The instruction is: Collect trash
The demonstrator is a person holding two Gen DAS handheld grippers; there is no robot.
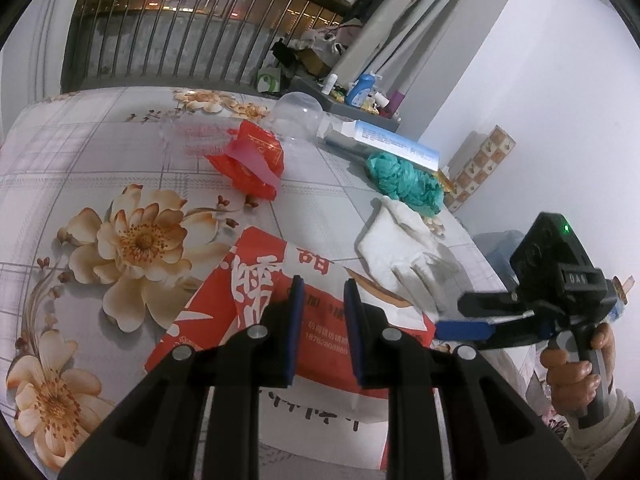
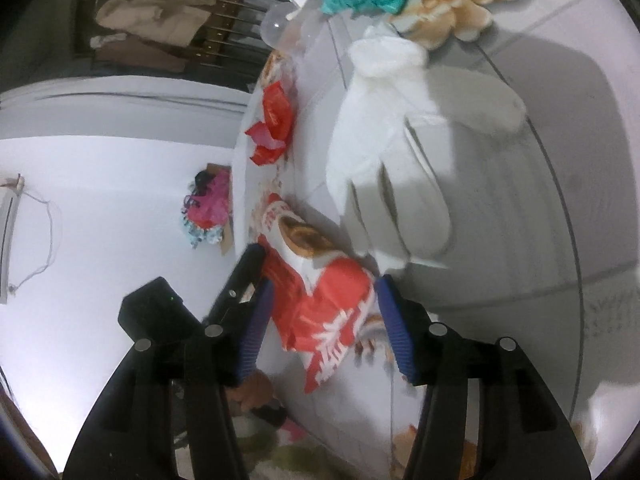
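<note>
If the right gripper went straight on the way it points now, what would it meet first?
Most likely the red and white paper bag, which already lies between the open jaws of the right gripper. The white glove lies farther on; depth is unclear.

A glossy red-and-white printed paper bag (image 1: 256, 280) lies near on a smooth, floral-printed plastic tablecloth (image 1: 100, 168). To its right rests a soft white cloth glove (image 1: 404, 248); farther off are crinkled teal plastic film (image 1: 404, 180), a shiny red plastic wrapper (image 1: 252, 156) and a clear plastic dome (image 1: 298, 114).
</note>
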